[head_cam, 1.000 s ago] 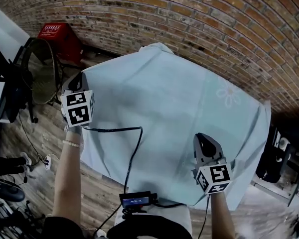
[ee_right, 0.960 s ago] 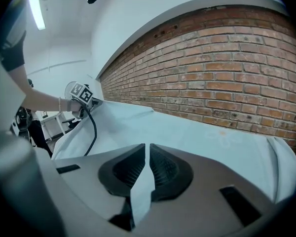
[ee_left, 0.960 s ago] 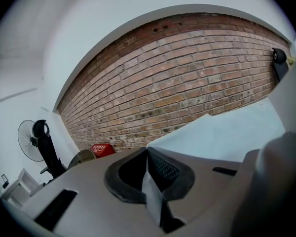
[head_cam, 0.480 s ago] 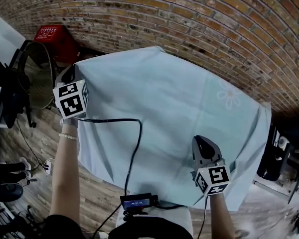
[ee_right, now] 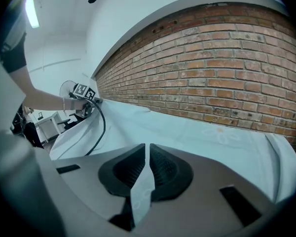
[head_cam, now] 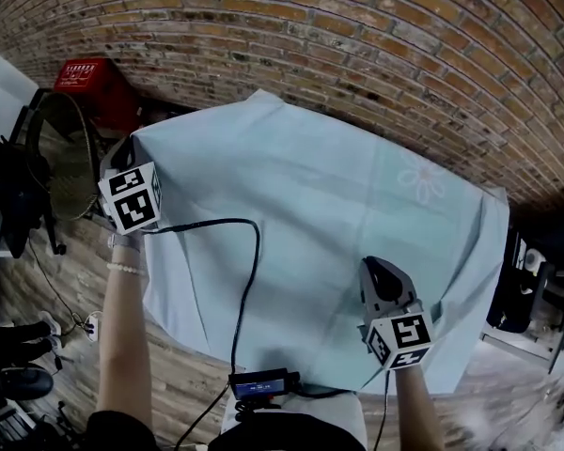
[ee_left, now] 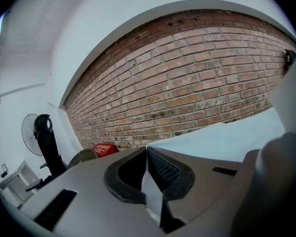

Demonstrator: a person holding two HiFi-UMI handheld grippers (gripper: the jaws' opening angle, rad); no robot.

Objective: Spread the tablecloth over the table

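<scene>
Head view, mid-frame: the pale blue tablecloth (head_cam: 329, 205) lies spread below the brick wall (head_cam: 404, 45), its left edge pinched between the shut fingers (ee_left: 164, 170) of the left gripper (head_cam: 132, 148), its lower edge likewise in the right gripper (head_cam: 381, 269).

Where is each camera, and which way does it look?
Head view: on the head, steeply down at the tablecloth; both forearms, left hand-held gripper and right hand-held gripper show.
Left gripper view: on the left hand-held gripper, along its cloth-pinching jaws toward the brick wall; no body shows.
Right gripper view: on the right hand-held gripper, across the tablecloth to the brick wall; the left arm shows.
Shared: tablecloth and brick wall, all three.
</scene>
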